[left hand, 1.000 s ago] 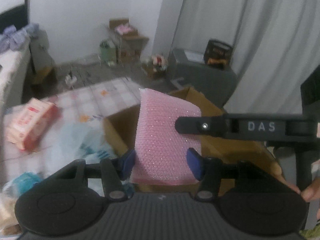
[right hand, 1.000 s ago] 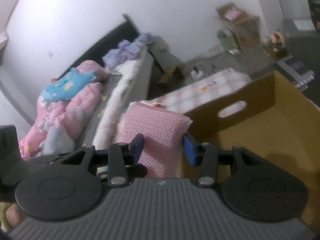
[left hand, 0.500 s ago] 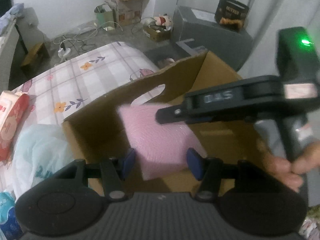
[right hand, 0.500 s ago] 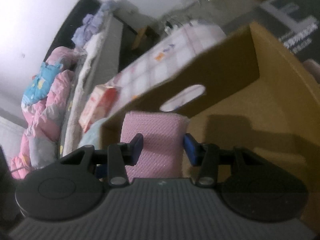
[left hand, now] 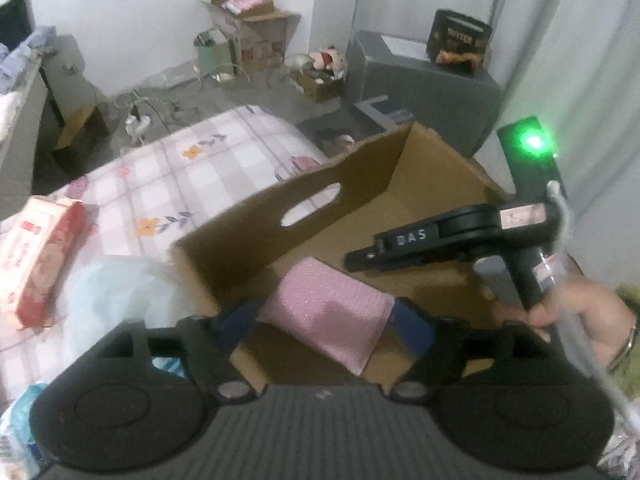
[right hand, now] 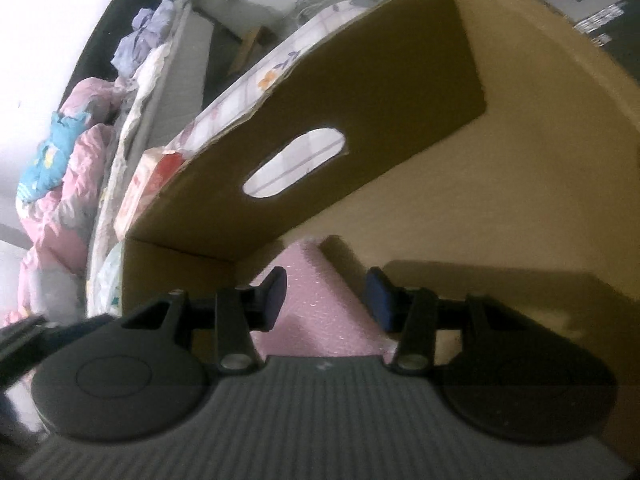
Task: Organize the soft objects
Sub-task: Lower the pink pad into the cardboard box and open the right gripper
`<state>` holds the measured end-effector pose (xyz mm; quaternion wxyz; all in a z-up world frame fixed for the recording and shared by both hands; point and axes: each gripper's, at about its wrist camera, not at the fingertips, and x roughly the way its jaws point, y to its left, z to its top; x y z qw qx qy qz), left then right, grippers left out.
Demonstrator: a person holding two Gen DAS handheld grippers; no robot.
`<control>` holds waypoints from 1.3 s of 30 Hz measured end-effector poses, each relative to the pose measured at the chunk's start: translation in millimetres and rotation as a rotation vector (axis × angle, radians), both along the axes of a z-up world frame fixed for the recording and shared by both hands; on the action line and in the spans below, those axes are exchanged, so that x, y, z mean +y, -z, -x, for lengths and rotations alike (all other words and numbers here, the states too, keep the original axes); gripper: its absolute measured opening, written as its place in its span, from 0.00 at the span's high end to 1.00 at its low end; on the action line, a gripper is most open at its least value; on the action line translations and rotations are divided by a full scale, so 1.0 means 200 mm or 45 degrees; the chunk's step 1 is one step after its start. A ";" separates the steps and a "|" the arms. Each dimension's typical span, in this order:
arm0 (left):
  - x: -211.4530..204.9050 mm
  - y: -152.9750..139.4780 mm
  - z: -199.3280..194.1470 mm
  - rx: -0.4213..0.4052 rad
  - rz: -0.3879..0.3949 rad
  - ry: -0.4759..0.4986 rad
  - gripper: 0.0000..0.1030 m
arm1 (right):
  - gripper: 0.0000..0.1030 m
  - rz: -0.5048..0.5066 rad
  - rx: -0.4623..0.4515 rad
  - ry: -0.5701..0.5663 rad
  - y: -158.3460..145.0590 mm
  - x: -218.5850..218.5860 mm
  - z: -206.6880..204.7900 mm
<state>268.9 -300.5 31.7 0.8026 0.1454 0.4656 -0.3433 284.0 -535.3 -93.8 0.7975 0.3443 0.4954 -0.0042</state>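
Observation:
An open cardboard box (left hand: 248,232) with a handle slot stands on a flowered checked sheet. My left gripper (left hand: 326,320) hangs over its near corner, its jaws opening. A pink sponge (left hand: 328,312) lies tilted between the blue pads, loose from the left pad. My right gripper (right hand: 326,294) is low inside the box (right hand: 360,80). A second pink sponge (right hand: 316,304) sits between its pads and leans toward the box floor. In the left wrist view the right gripper (left hand: 360,256) reaches in from the right, held by a hand (left hand: 580,312).
A red-and-pink tissue pack (left hand: 36,256) and a pale blue plastic pack (left hand: 112,288) lie on the sheet (left hand: 192,176) left of the box. A grey case (left hand: 424,80) and open cartons (left hand: 248,12) stand further back. A bed with a pink quilt (right hand: 60,180) is at the left.
Both grippers have come down into the box. The left jaws have spread and their sponge has tipped over sideways. The right gripper has sunk deeper with its sponge.

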 end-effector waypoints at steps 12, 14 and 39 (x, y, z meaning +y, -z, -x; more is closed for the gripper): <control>0.56 -0.13 0.10 -0.070 0.071 -0.197 0.08 | 0.59 0.084 0.110 0.030 0.06 0.16 0.00; 0.66 -0.10 0.12 -0.065 0.074 -0.253 0.08 | 0.59 0.088 0.120 0.074 0.07 0.18 -0.01; 1.16 0.10 0.37 -0.100 0.187 -0.518 0.08 | 0.59 0.128 0.111 0.005 0.03 0.41 -0.06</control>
